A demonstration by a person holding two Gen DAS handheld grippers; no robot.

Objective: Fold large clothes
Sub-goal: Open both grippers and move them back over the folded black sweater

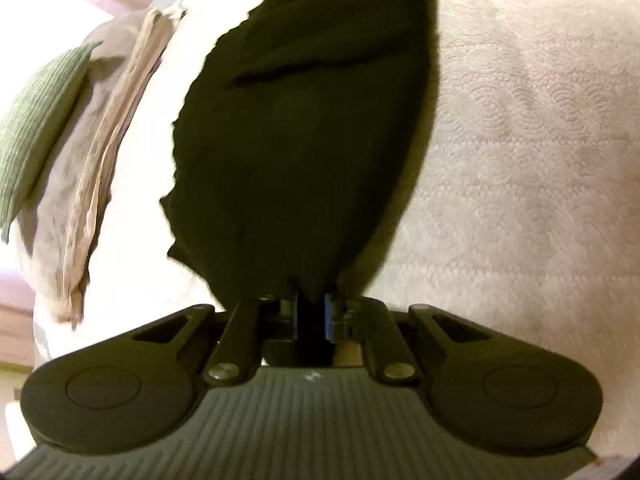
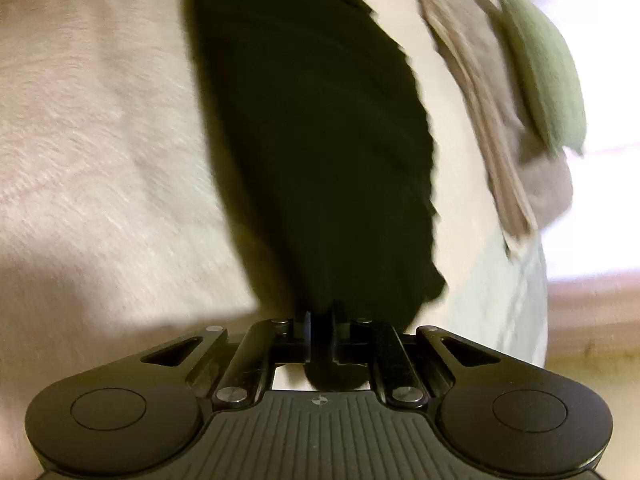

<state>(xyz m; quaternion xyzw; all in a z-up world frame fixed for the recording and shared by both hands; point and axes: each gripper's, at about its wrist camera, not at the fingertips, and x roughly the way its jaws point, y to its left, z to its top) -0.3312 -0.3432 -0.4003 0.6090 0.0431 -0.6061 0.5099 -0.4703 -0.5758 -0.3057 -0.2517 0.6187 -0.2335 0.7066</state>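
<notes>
Both tongs, left [image 1: 311,316] and right [image 2: 320,330], clamped on black cloth [image 1: 304,128] over bed [image 1: 520,160]; beige pillow [image 1: 100,184], green cushion [image 1: 36,132] beyond.

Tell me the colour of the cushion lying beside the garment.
Green cushion, clearest in the left wrist view.

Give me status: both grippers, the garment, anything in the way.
Left gripper shut on black garment. Right gripper shut on it too. Garment stretches away over the white bedspread. Beige pillow and green cushion beside it, apart.
</notes>
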